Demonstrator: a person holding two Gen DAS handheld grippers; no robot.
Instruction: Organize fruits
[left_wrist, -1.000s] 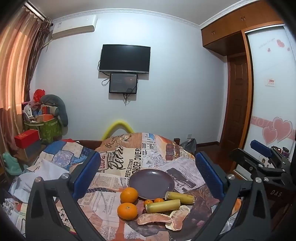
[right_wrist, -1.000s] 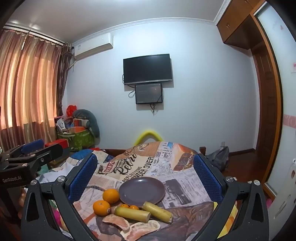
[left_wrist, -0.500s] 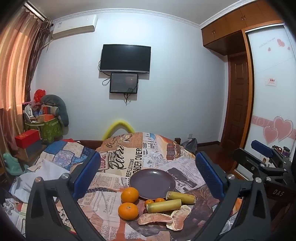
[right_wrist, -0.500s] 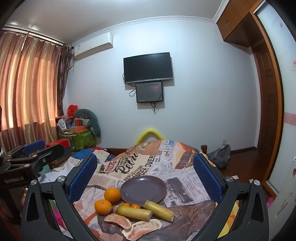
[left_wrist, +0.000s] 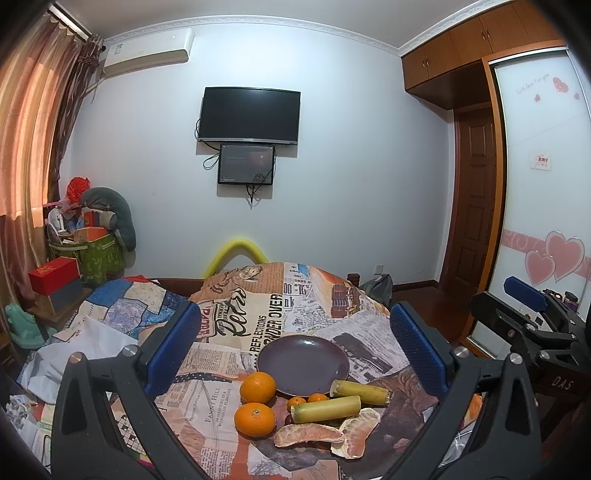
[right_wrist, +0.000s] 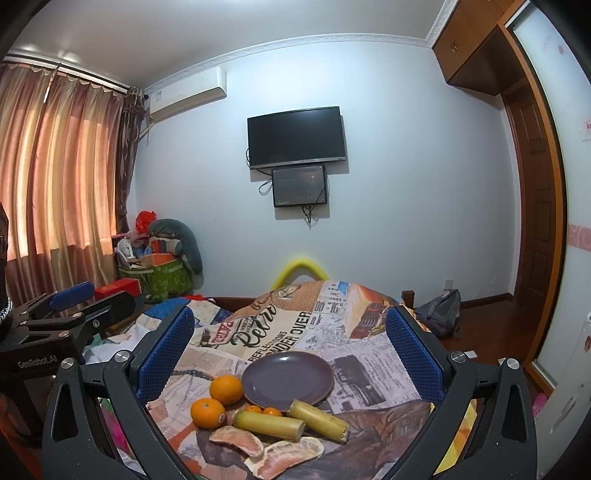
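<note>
Left gripper (left_wrist: 295, 347): jaws spread wide, holding nothing, raised above the near edge of the table.
Right gripper (right_wrist: 290, 347): jaws spread wide and empty, also raised at the near side, to the right of the left one.
Table (left_wrist: 258, 295): covered with a newspaper-print cloth.
Round dark purple plate (left_wrist: 303, 363): bare, at the middle of the cloth, framed between each pair of jaws and well apart from them.
Two large oranges (left_wrist: 257, 387): left of the plate's near rim, one nearer than the other.
Two small tangerines (left_wrist: 307, 400): at the plate's near rim.
Two yellow-green sugarcane pieces (left_wrist: 325, 408): lying flat just near the plate.
Two peeled pomelo segments (left_wrist: 308, 434): nearest of all, below the jaws in both views.
</note>
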